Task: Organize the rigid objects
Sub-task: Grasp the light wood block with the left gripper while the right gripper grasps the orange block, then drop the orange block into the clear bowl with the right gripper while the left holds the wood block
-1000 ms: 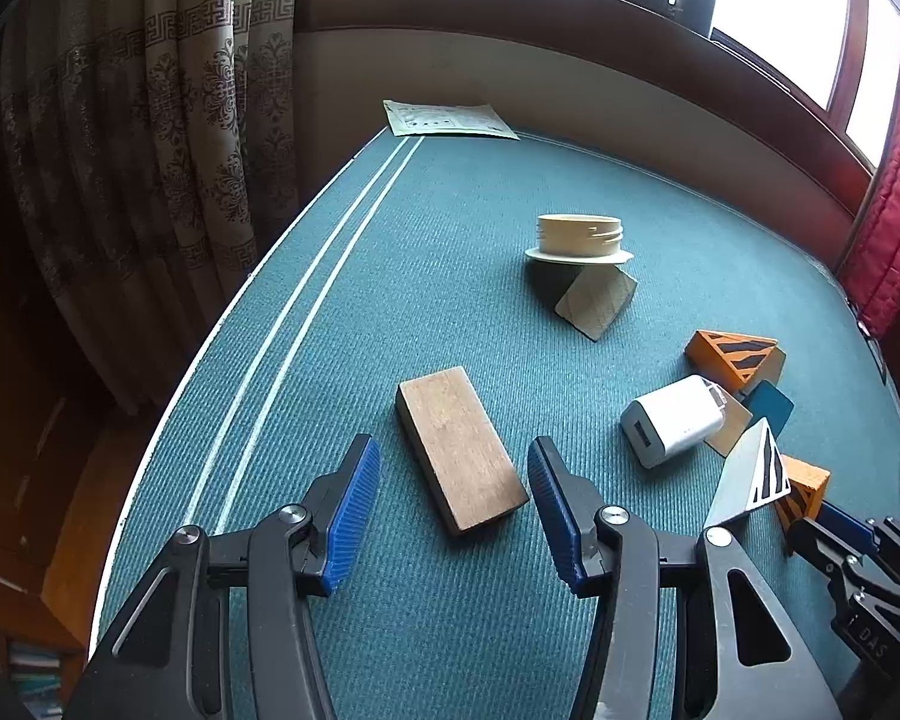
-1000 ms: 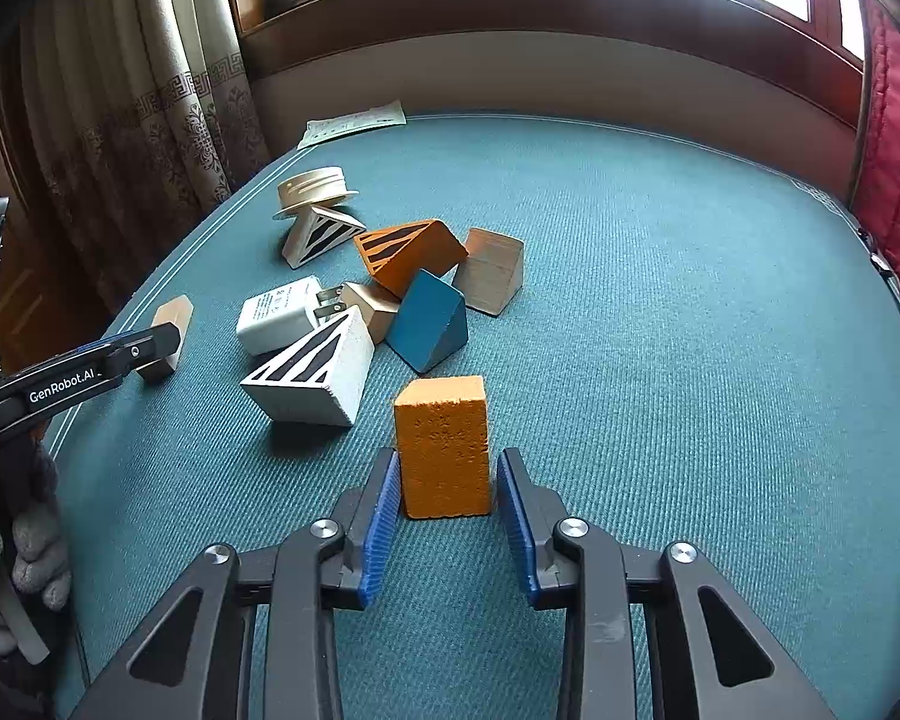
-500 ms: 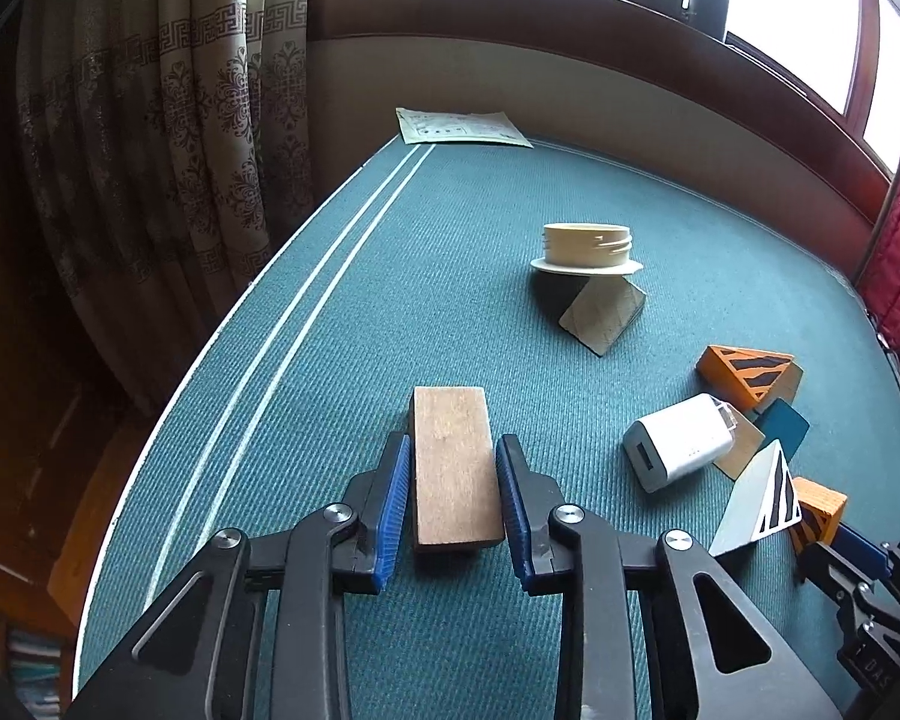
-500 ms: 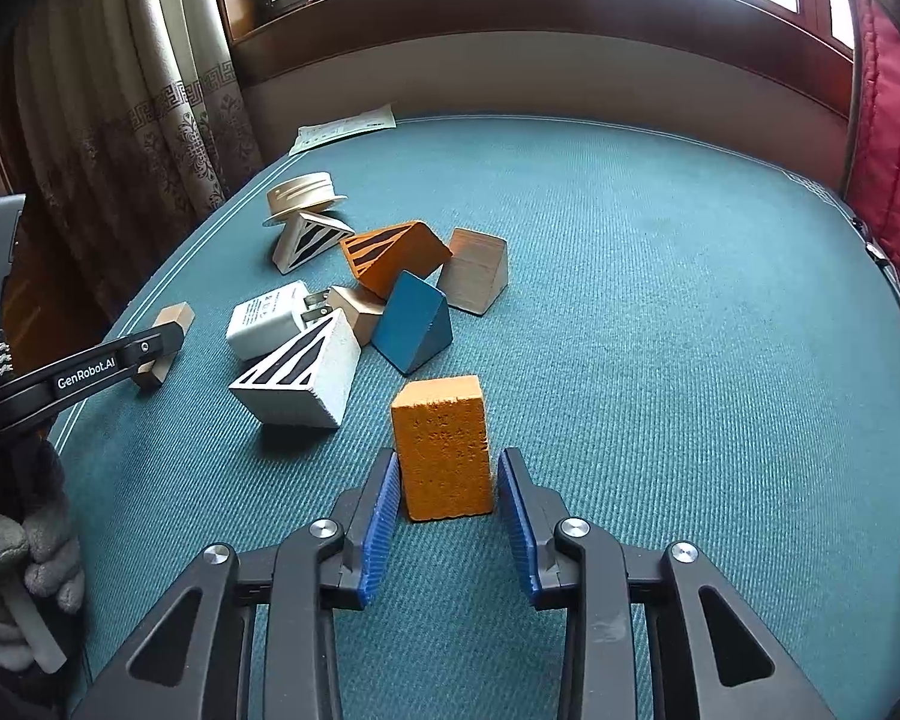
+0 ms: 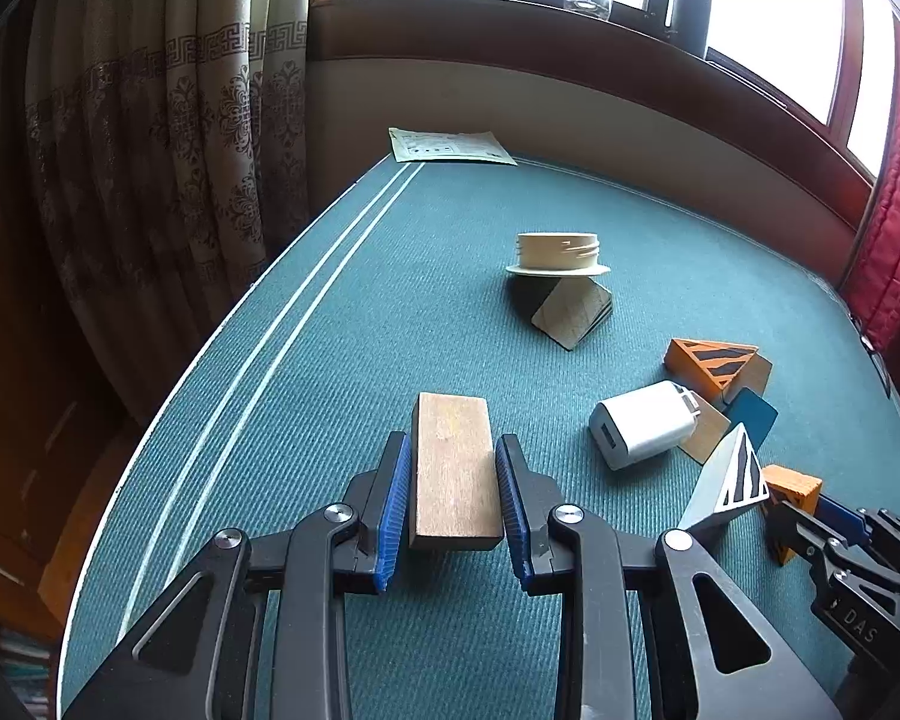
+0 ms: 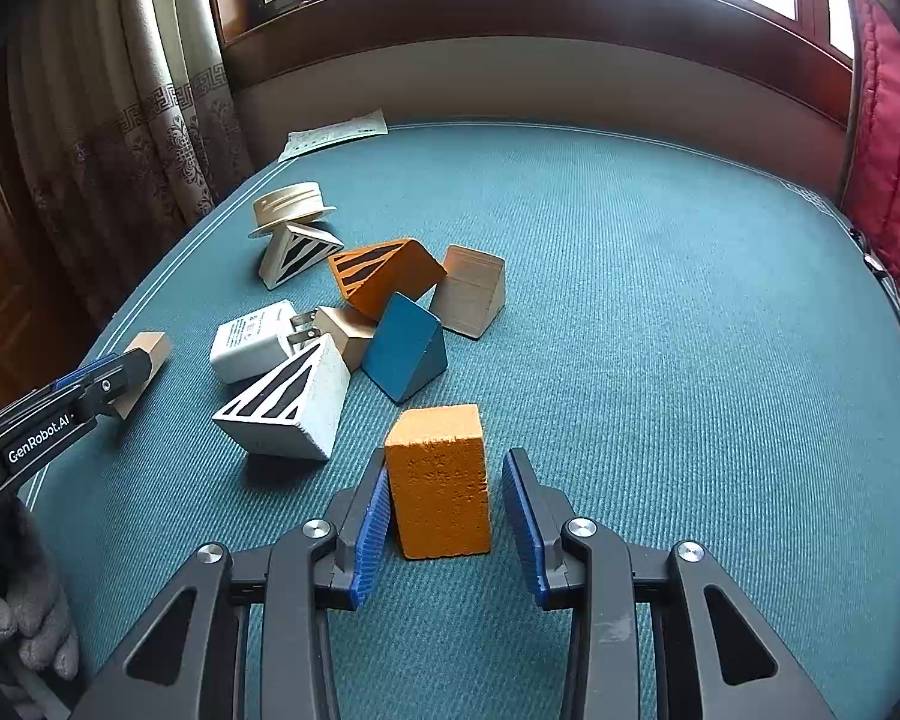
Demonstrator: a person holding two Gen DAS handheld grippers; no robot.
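A: Plank sits lengthwise between the blue pads of your left gripper, and both pads press its long sides, so you have it clamped. It is a plain wooden block; whether it clears the green cloth I cannot tell.

B: And your right gripper?

A: Its jaws stand slightly apart around the orange block. The left pad touches that block's side, while the right pad shows a clear gap, so you are not gripping it. The block stands upright on the cloth.

B: What lies around them?

A: Just beside the orange block, toward your left, is a white wedge with black stripes. Behind it lie a white charger with its prongs toward a small wooden wedge, a blue wedge, an orange striped wedge and a pale wooden wedge, all bunched close together. Farther back, a cream threaded cap rests tilted on another striped white wedge.

B: Anything beyond that?

A: A printed sheet lies at the far corner of the cloth, near the patterned curtain.
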